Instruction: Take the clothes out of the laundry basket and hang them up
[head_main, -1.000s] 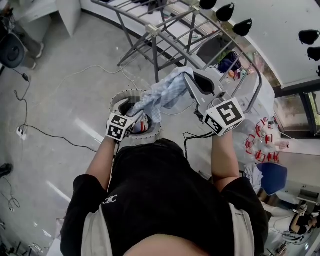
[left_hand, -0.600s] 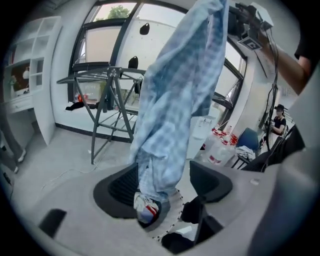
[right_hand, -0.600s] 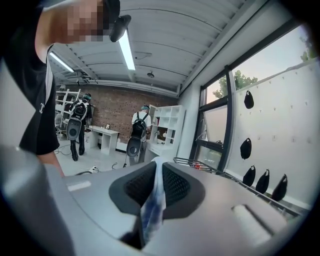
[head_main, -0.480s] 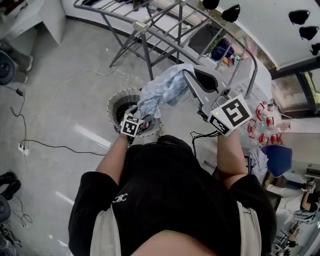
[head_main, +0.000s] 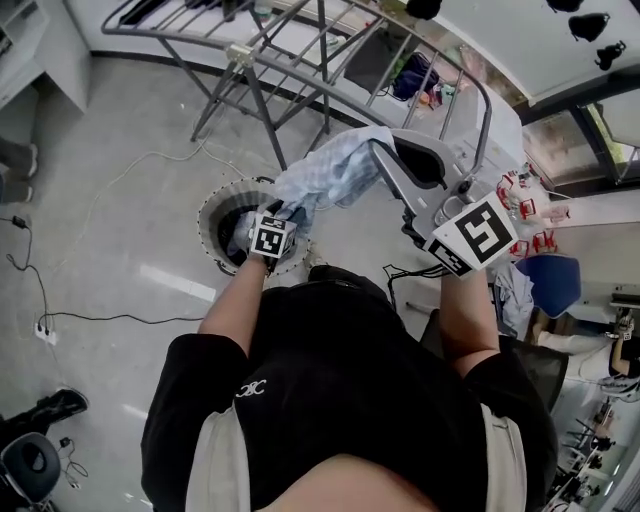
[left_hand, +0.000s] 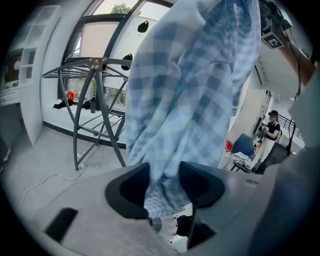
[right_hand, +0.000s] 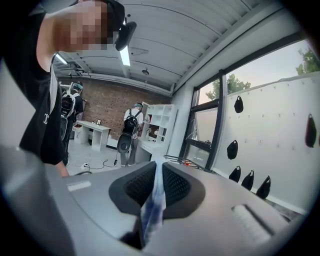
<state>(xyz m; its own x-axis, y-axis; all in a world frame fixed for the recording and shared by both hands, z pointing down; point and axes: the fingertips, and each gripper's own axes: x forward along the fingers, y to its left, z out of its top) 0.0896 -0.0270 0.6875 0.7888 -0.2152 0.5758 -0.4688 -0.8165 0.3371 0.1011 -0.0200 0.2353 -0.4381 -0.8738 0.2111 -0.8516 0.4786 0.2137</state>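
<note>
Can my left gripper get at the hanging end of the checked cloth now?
Probably yes. The checked cloth, held up by the right gripper, hangs between the jaws of the left gripper, which have just been closing on it; nothing blocks it.

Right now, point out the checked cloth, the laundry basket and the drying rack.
checked cloth (head_main: 335, 170), head view, bunched middle.
laundry basket (head_main: 206, 225), head view, left rim.
drying rack (left_hand: 75, 135), left gripper view, upright leg.
</note>
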